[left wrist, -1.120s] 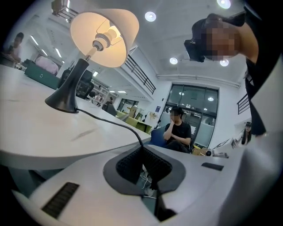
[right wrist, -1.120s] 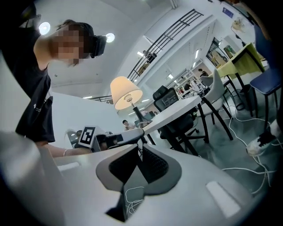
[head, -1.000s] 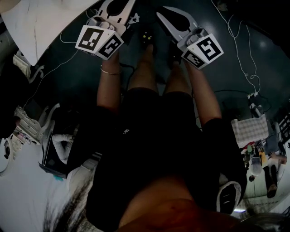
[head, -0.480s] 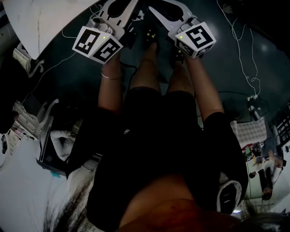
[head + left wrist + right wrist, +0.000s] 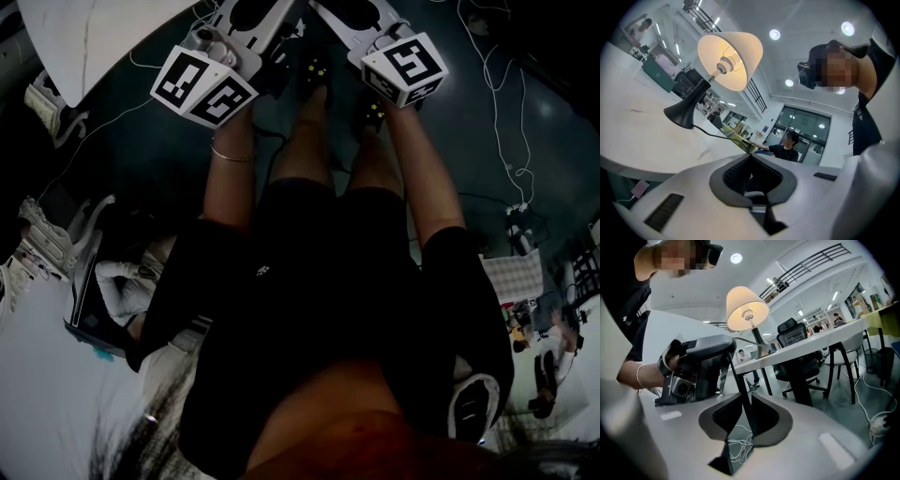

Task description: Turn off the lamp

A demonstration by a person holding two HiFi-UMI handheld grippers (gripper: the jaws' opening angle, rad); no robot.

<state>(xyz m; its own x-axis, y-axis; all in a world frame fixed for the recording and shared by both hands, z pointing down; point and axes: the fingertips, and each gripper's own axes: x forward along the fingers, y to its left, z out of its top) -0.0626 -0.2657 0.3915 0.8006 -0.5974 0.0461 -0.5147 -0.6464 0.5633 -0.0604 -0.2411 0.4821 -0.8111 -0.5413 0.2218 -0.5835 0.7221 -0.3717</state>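
Lamp (image 5: 730,60) is lit, shade glowing, its black base planted on the white table (image 5: 633,136). That's the left gripper view, looking up at it. The cord (image 5: 723,137) trails off the base and runs straight into the tips of the left gripper (image 5: 749,153), whose jaws are pressed together on it.

Over to the right gripper view: same lamp, farther back on the tabletop, and here the left gripper shows from outside, held in a hand (image 5: 670,363) with a bracelet (image 5: 638,376) on the wrist. The cord drops from it and threads the narrow gap of the right gripper (image 5: 746,397). Those jaws stand slightly apart and have just been closing a touch. Loose wires (image 5: 738,446) on the floor show through the gap, and I see no squeeze on the cord.

Head view gives none of that. No lamp there, only a dim look down at bare legs (image 5: 305,150), dark floor (image 5: 469,141) and a table corner at upper left.

Against a second ago, the right marker cube (image 5: 405,67) has slid up and inward, closer to the left gripper. The left marker cube (image 5: 202,86) sits about where it was.
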